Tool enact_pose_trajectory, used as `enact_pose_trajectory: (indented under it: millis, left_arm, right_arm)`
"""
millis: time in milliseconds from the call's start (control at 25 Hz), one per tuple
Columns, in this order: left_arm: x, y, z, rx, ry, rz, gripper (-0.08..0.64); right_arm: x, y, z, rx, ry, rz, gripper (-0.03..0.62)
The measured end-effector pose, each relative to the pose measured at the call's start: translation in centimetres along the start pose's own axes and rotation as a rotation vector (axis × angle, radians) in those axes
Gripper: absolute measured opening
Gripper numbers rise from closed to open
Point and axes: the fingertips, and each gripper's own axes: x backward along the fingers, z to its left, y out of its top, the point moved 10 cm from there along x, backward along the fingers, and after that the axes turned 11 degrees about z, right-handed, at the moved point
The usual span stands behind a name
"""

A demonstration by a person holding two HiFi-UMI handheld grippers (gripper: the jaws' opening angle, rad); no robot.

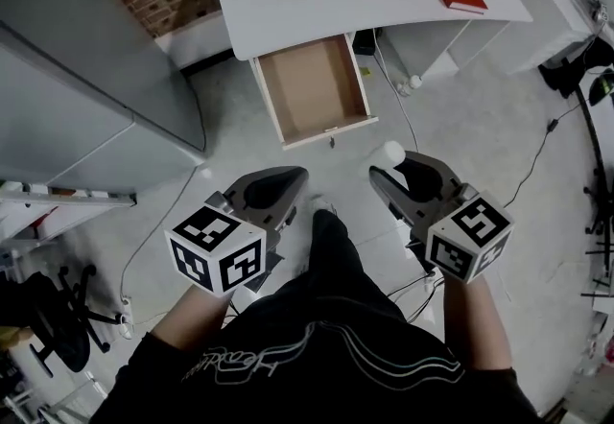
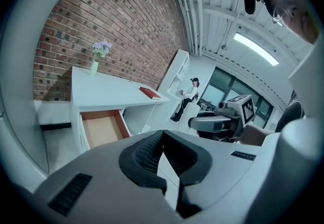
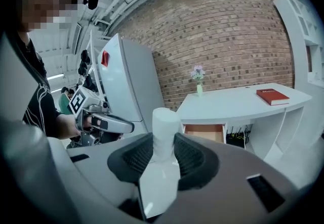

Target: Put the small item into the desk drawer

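Item [image 3: 165, 129] stands upright in the right gripper [image 1: 389, 166], its fingers [image 3: 191, 156] clamped on it; left gripper [image 2: 162, 153] closed, empty.
Open drawer [image 1: 314, 86] waits at 12 o'clock: carry the item level over it, lower well inside, then release.

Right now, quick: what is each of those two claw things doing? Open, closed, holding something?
Left gripper: closed, nothing between its jaws.
Right gripper: closed on a white cylinder.
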Motion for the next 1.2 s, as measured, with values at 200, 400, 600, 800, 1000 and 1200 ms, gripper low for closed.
enact_pose_trajectory:
  millis: [200, 400, 600, 800, 1000, 1200]
  left_arm:
    - [-0.3, 1.7, 2.1, 0.049, 0.045, -0.020, 0.021]
    - [-0.9, 3.6, 5.5, 0.118, 0.087, -0.036, 0.021]
    - [-2.2, 5.2, 9.5, 0.176, 0.120, -0.040, 0.021]
    - [-3.8, 5.0, 12.9, 0.257, 0.161, -0.031, 0.021]
    - [-5.3, 4.7, 15.9, 0.299, 0.190, -0.014, 0.021]
    - [-6.7, 4.4, 18.0, 0.323, 0.217, 0.020, 0.021]
  right_arm:
    - [-3.3, 3.3, -3.1, 0.012, 0.048, 0.042, 0.140]
    - [-8.3, 6.5, -5.6, 0.035, 0.104, 0.104, 0.140]
    - [-13.8, 9.2, -8.7, 0.092, 0.133, 0.163, 0.140]
    - [-19.1, 10.2, -11.8, 0.136, 0.161, 0.249, 0.140]
    - [-24.3, 10.2, -14.4, 0.144, 0.167, 0.301, 0.140]
    - [-28.8, 9.3, -16.5, 0.186, 0.173, 0.357, 0.140]
